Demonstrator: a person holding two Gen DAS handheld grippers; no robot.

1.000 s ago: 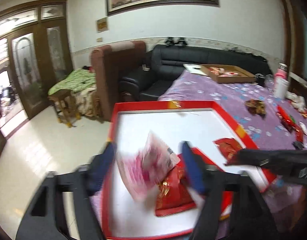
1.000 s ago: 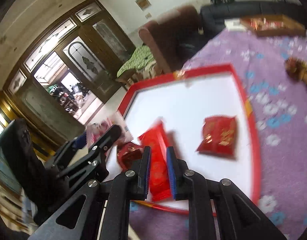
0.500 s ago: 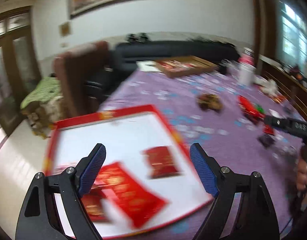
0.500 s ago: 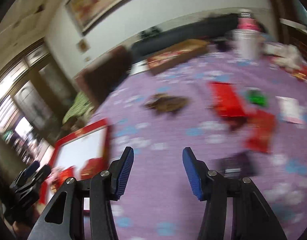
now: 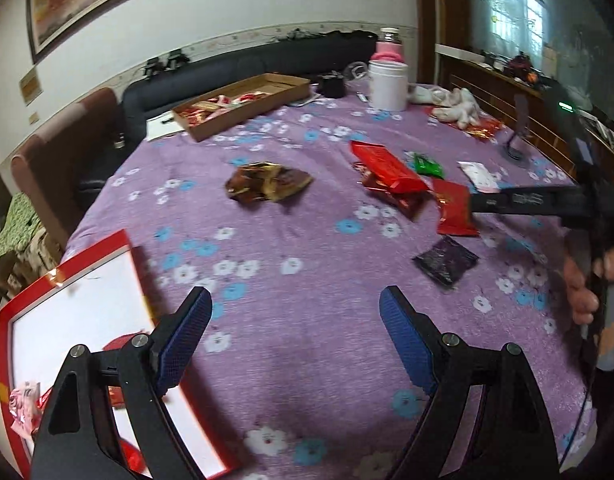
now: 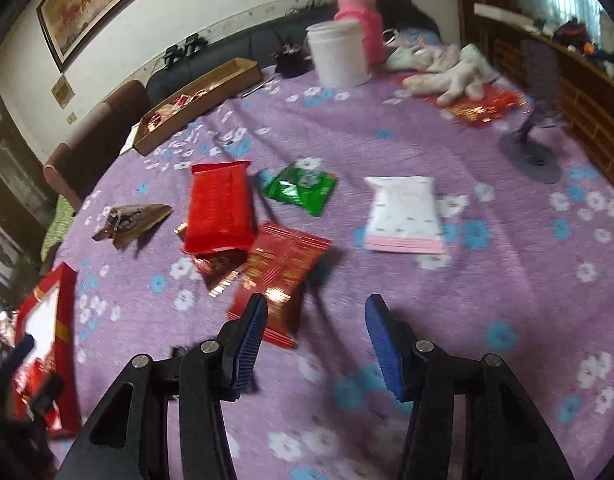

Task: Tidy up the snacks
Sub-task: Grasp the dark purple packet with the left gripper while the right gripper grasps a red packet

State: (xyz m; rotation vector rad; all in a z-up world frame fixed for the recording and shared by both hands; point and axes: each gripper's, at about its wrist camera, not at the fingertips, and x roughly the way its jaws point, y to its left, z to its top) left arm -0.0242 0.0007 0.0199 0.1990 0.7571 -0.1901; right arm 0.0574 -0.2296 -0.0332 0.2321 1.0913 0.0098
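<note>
Both grippers are over the table (image 5: 299, 360), which is covered with a purple flowered cloth. The left gripper (image 5: 295, 320) has its jaws spread wide and nothing is between them. It hangs just beside the red tray (image 5: 129, 248), which lies at the near left corner of the table. In the tray I can see a pink packet (image 5: 25, 408) and some red packets, partly hidden by the gripper.

The right gripper (image 6: 313, 332) has its jaws apart too, and they are empty. Its left finger is just over the near edge of a flat red packet (image 6: 283, 276). Touching this packet from behind is a bigger red packet (image 6: 219, 212), which lies on a small shiny one. A green packet (image 6: 301, 188) and a white and pink packet (image 6: 403, 212) lie near them, more to the right side. A brown foil packet (image 6: 133, 220) lies apart, toward the left edge. A dark purple packet (image 5: 445, 260) is nearer to the front. At the far edge stand a cardboard box (image 6: 195, 104) with more snacks and a white tub (image 6: 339, 56).
</note>
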